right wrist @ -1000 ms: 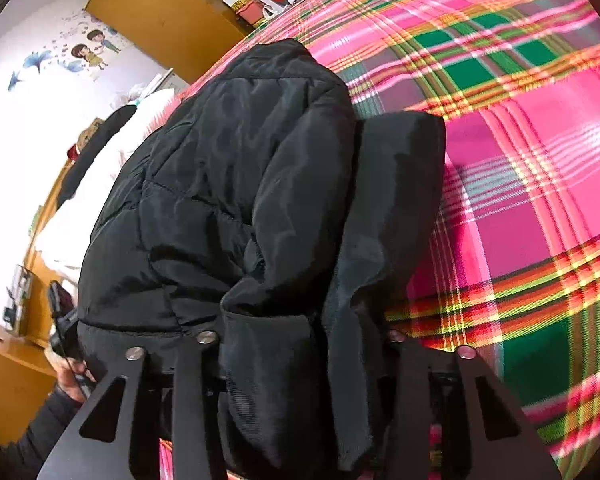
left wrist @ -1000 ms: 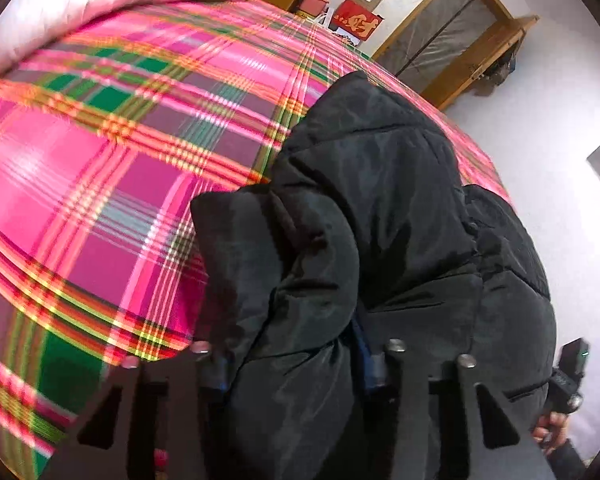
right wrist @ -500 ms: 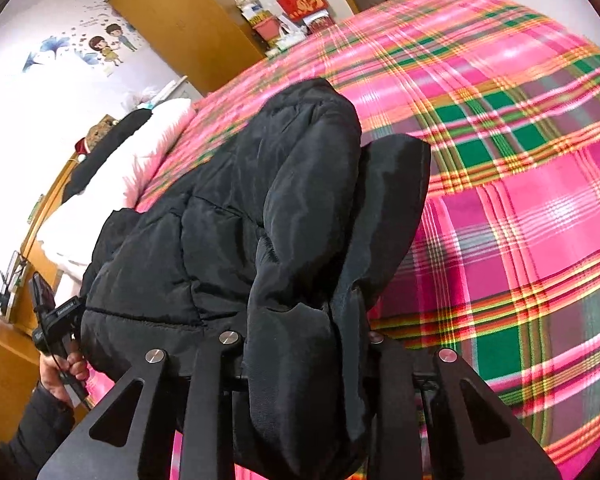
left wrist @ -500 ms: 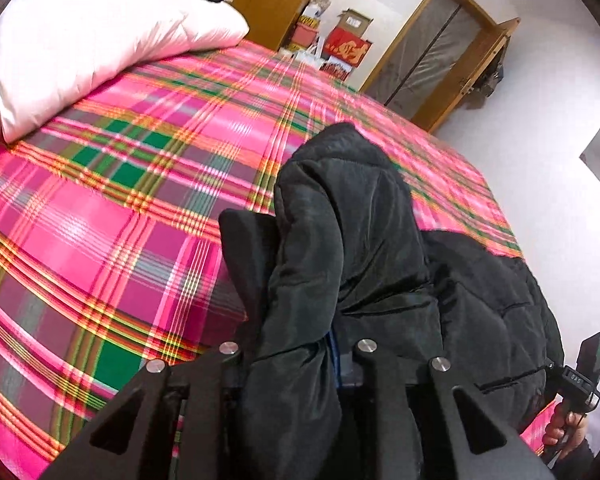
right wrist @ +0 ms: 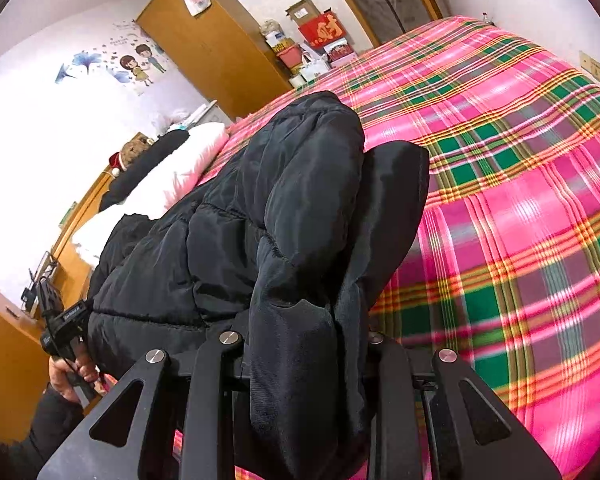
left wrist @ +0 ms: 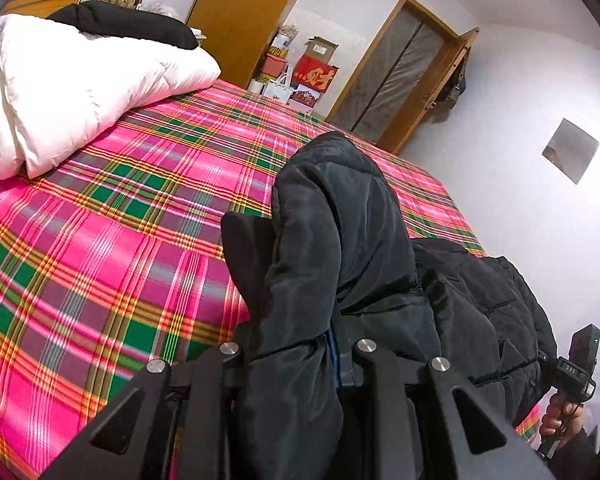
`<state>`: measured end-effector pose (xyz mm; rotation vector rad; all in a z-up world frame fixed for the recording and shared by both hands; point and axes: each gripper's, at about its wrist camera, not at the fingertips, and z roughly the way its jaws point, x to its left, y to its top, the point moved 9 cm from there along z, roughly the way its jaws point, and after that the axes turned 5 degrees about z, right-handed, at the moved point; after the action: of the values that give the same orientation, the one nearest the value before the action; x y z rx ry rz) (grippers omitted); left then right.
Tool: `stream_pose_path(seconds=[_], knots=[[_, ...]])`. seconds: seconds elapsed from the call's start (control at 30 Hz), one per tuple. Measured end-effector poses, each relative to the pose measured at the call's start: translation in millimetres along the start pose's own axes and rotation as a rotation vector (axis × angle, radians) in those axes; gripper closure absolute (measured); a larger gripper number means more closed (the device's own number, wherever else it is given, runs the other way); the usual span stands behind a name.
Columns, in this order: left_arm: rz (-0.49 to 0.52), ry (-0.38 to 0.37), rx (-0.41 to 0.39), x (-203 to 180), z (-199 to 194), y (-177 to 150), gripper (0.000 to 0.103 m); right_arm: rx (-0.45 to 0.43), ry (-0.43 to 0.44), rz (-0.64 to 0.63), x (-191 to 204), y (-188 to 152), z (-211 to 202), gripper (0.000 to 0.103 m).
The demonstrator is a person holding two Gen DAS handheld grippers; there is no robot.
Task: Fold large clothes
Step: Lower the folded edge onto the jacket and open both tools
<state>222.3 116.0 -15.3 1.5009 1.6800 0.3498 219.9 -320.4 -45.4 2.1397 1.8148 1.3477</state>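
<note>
Jacket [left wrist: 340, 248], black and puffy, hangs bunched above the plaid bed [left wrist: 100, 240], clamped in both the left gripper [left wrist: 296, 360] and right gripper [right wrist: 300, 344]. Its slick padding could slide out of either grip, or the loose flap could fold crookedly when laid down.

Left gripper [left wrist: 296, 364] fingertips: buried in the folds of the black padded jacket [left wrist: 340, 240], contact with the pads hidden.
Right gripper [right wrist: 304, 360] fingertips: likewise swallowed by jacket fabric.
Jacket's lower part: cut off by the bottom edge in both wrist views.
Right hand [left wrist: 560, 420]: only partly seen at the frame corner, sleeve cropped.
Left hand [right wrist: 70, 372]: half hidden behind its handle.
Red box [left wrist: 314, 76] lettering: too small to read.
Plaid bedspread [right wrist: 520, 240] near side: blurred.
</note>
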Motion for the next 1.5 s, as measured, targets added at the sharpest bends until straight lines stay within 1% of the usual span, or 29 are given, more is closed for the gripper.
stream_pose_path(seconds=[0.17,0.3,0.4,0.5,0.67,0.8,0.9,0.93,0.97,1.0,1.03,1.07,1.1,1.13,1.17,1.27,1.3,1.4,1.5], knots=[[-0.001,-0.007,0.004,-1.1,-24.3,-27.9,0.08,0.001,0.01,0.019,-1.9,-27.9,-17.3,0.077],[-0.011,-0.016,0.002,0.3,-37.8,-44.9,0.08,0.008,0.016,0.021,-0.8,-41.5,-23.4,0.077],[-0.002,-0.01,-0.006,6.1,-48.0,-44.2,0.08,0.006,0.032,0.012,8.6,-40.8,-21.5,0.077],[0.001,0.001,-0.033,15.9,-59.1,-32.4,0.08,0.003,0.054,-0.004,24.8,-40.3,-14.7,0.077],[0.026,0.029,-0.069,44.6,-73.3,-13.3,0.08,0.008,0.091,-0.014,50.0,-38.6,14.4,0.077],[0.019,0.047,-0.081,79.6,-69.2,-4.9,0.079,0.029,0.094,-0.042,60.3,-44.5,53.0,0.077],[0.0,0.065,-0.042,108.4,-46.2,-16.5,0.079,0.076,0.069,-0.035,51.0,-59.0,88.3,0.076],[-0.002,0.076,-0.016,117.7,-34.9,-24.2,0.079,0.111,0.043,-0.016,40.7,-68.3,106.4,0.075],[-0.013,0.087,0.017,126.8,-21.7,-33.7,0.079,0.141,0.018,-0.004,32.5,-76.3,118.9,0.074],[-0.03,0.106,0.07,138.4,-3.7,-49.5,0.078,0.172,-0.012,0.006,23.2,-85.2,130.6,0.072],[-0.043,0.135,0.105,150.7,8.8,-62.4,0.078,0.197,-0.039,0.025,11.8,-95.8,141.9,0.071],[-0.072,0.14,0.123,162.2,16.0,-73.6,0.076,0.204,-0.037,0.051,5.1,-101.1,145.9,0.066],[-0.111,0.127,0.125,171.9,21.1,-82.6,0.073,0.207,-0.032,0.07,1.6,-103.5,147.0,0.059],[-0.141,0.117,0.122,177.4,23.8,-87.6,0.069,0.213,-0.027,0.086,-2.3,-106.4,147.9,0.057],[-0.157,0.111,0.118,180.6,25.3,-91.5,0.068,0.217,-0.029,0.085,-3.7,-107.7,148.1,0.051],[-0.153,0.123,0.124,181.5,27.6,-95.3,0.057,0.227,-0.047,0.093,-9.1,-106.7,145.9,0.04],[-0.158,0.128,0.127,182.2,26.7,-95.0,0.055,0.229,-0.049,0.099,-9.7,-106.0,143.5,0.037],[-0.176,0.138,0.136,184.3,19.1,-93.7,0.047,0.225,-0.07,0.092,-6.5,-102.7,130.4,0.037],[-0.184,0.155,0.123,185.8,4.3,-89.3,0.047,0.204,-0.105,0.047,1.1,-100.7,111.5,0.037]])
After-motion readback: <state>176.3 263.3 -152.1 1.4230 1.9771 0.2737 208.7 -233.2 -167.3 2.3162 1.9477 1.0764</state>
